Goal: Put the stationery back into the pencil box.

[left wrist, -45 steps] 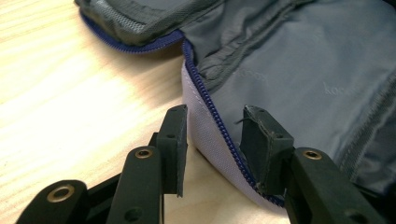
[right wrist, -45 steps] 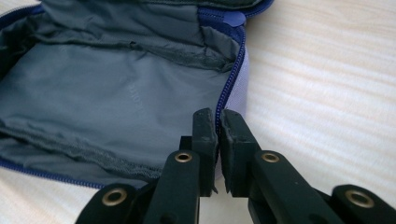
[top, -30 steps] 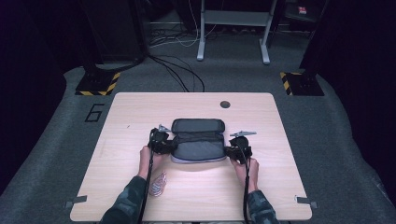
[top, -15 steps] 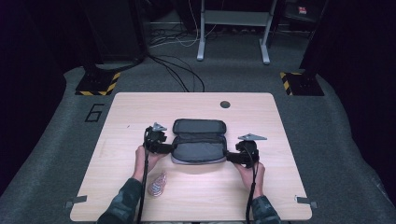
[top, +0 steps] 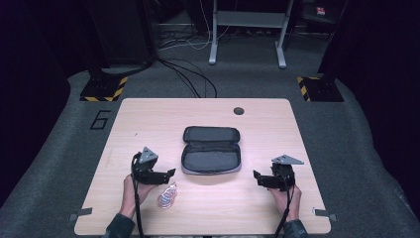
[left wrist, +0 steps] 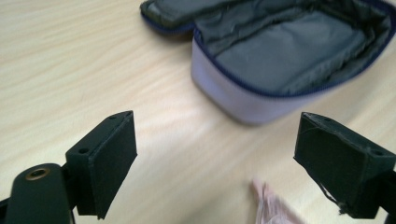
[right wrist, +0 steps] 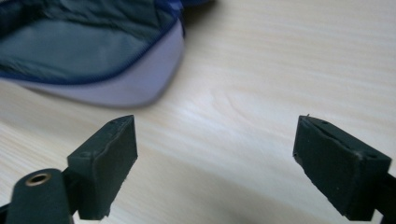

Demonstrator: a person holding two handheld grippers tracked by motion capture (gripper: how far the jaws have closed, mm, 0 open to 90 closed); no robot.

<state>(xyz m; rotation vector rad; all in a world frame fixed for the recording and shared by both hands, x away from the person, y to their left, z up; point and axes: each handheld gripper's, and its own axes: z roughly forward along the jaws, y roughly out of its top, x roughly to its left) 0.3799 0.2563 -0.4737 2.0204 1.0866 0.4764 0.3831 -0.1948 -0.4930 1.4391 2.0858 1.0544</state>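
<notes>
Both hand-held grippers (top: 171,173) (top: 256,176) low, jaws apart

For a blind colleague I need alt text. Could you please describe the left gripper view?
An open grey zip case with a dark blue zipper edge lies on a light wooden table, beyond the open hand-held gripper, whose two black jaws stand wide apart. Something blurred and pinkish lies on the table at the bottom edge.

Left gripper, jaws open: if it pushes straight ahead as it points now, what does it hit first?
Most likely the open pouch: the left gripper looks along its jaws at the pale near wall, bare table between. Depth uncertain.
</notes>
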